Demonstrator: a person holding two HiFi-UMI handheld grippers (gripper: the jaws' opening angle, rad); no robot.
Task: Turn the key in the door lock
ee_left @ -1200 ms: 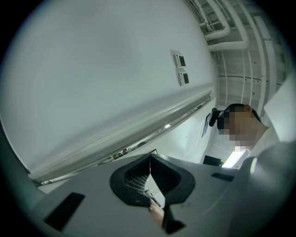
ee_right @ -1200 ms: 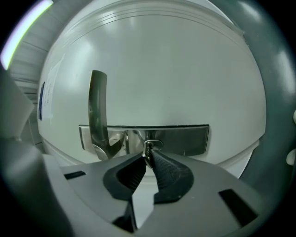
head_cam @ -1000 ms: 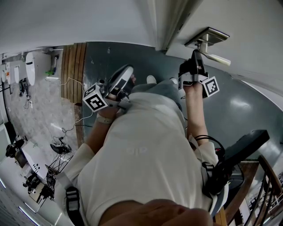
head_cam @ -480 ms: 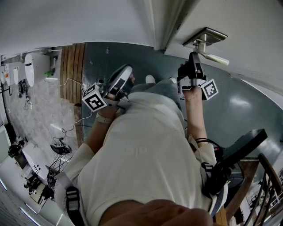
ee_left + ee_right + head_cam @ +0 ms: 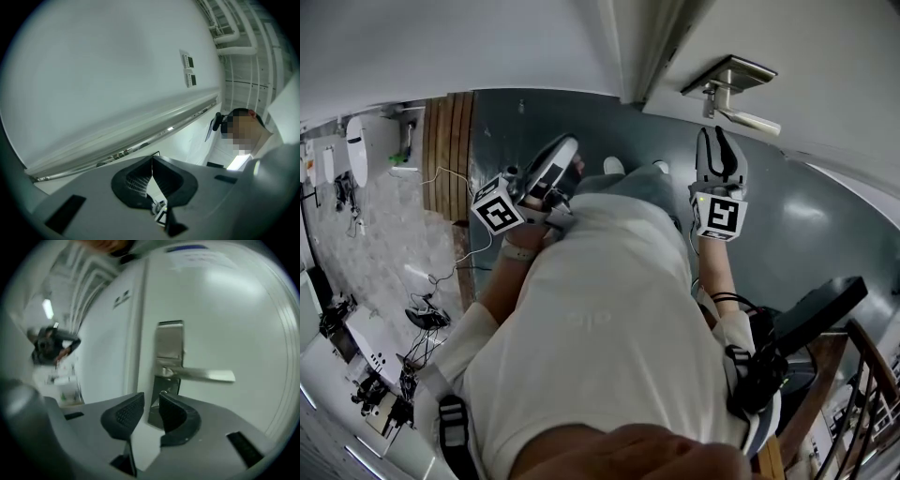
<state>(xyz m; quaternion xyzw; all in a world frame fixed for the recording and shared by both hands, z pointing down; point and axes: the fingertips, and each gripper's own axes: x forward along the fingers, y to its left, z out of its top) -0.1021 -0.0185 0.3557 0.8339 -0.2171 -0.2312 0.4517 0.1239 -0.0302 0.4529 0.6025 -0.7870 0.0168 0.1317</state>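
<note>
The white door (image 5: 825, 56) fills the upper right of the head view, with a metal lock plate (image 5: 729, 75) and a lever handle (image 5: 750, 120). My right gripper (image 5: 715, 133) hangs just below the lever, a short way off the door. In the right gripper view the plate (image 5: 169, 345) and lever (image 5: 201, 375) lie straight ahead. My right gripper (image 5: 151, 399) is open by a narrow gap, with nothing in it. Its jaws hide the keyhole area, so I cannot make out a key. My left gripper (image 5: 570, 148) is held by the body, and it (image 5: 151, 158) is shut and empty.
The door frame (image 5: 652, 47) runs left of the lock. Grey floor (image 5: 825, 225) lies below, with cables (image 5: 441, 187) at the left and a stair railing (image 5: 862, 394) at the bottom right. One person (image 5: 241, 124) stands nearby and another person (image 5: 49, 345) farther off. Wall switches (image 5: 189, 70) are mounted higher up.
My right gripper has drawn back and down from under the lever and turned, so its marker cube now faces the head camera. The left gripper has barely moved.
</note>
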